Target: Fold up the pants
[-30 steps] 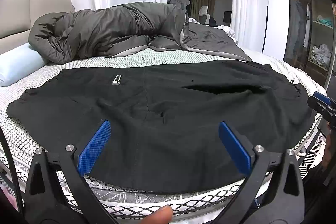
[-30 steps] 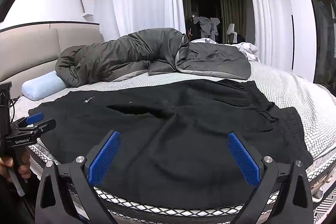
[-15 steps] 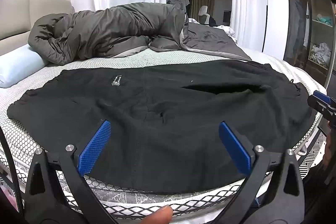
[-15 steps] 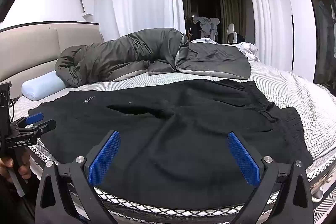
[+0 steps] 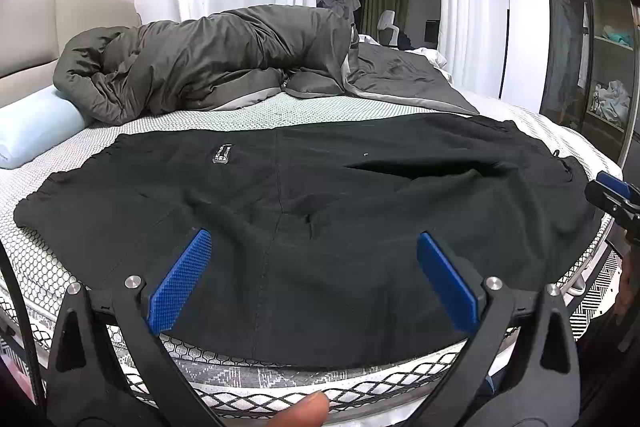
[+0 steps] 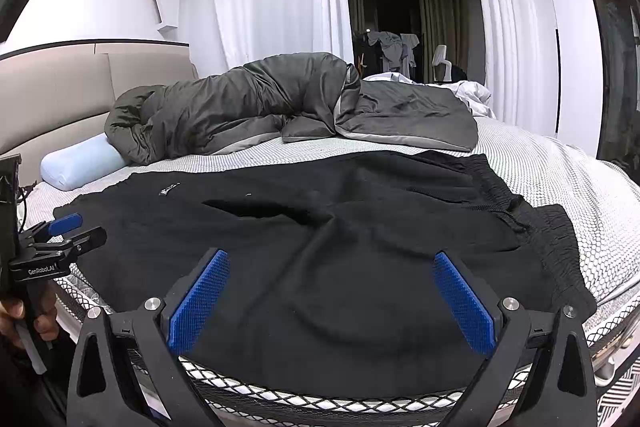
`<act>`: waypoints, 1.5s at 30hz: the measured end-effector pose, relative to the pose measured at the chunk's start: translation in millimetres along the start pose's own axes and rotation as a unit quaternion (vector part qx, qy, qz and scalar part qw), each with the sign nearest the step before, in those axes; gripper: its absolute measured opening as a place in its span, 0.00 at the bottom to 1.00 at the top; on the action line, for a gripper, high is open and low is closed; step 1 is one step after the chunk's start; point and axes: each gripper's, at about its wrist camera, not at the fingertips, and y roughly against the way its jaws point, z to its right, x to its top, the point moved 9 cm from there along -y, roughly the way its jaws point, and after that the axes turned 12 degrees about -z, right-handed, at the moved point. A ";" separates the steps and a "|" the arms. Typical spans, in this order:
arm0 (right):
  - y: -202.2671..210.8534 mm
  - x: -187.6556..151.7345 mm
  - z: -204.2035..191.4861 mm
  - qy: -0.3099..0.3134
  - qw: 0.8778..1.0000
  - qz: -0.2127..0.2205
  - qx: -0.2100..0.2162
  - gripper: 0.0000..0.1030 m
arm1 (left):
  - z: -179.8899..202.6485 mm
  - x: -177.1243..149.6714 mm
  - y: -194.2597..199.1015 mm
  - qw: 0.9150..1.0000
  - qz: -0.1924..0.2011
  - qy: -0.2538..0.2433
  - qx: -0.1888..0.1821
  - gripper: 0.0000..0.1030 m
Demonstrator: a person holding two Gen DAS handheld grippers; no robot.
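Broadly, matte black pants on honeycomb-textured mattress

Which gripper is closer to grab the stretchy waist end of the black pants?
Right. The right gripper, open, hovers near the ruffled waistband on its side of the pants; the left gripper sits toward the leg end, farther away.

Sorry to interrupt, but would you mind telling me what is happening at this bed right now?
A person is about to fold black pants spread flat on the bed. The left hand-held gripper and the right hand-held gripper both hover open over the near edge, gripping nothing. No fold is made yet. A grey duvet lies bunched behind.
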 end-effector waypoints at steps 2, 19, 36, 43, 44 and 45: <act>0.1 0.1 -0.1 0.000 1.000 0.001 0.000 1.00 | -0.2 0.2 0.2 1.000 0.001 0.000 0.000 0.99; -0.8 0.4 0.8 -0.002 1.000 0.000 0.000 1.00 | -0.3 0.6 0.8 1.000 0.000 -0.001 0.000 0.99; -1.1 11.3 25.8 -0.030 0.999 -0.023 0.001 1.00 | -27.3 15.1 15.5 0.999 -0.001 0.040 -0.031 0.99; 0.9 34.4 64.0 0.004 0.998 -0.042 -0.040 1.00 | -83.2 25.4 25.9 0.994 -0.009 0.105 -0.028 0.99; 1.0 35.4 67.9 0.009 0.998 -0.044 -0.044 1.00 | -92.8 26.7 27.3 0.993 -0.009 0.113 -0.019 0.99; 0.7 37.8 74.9 0.015 0.998 -0.047 -0.046 1.00 | -106.4 27.9 30.3 0.993 -0.008 0.120 -0.002 0.99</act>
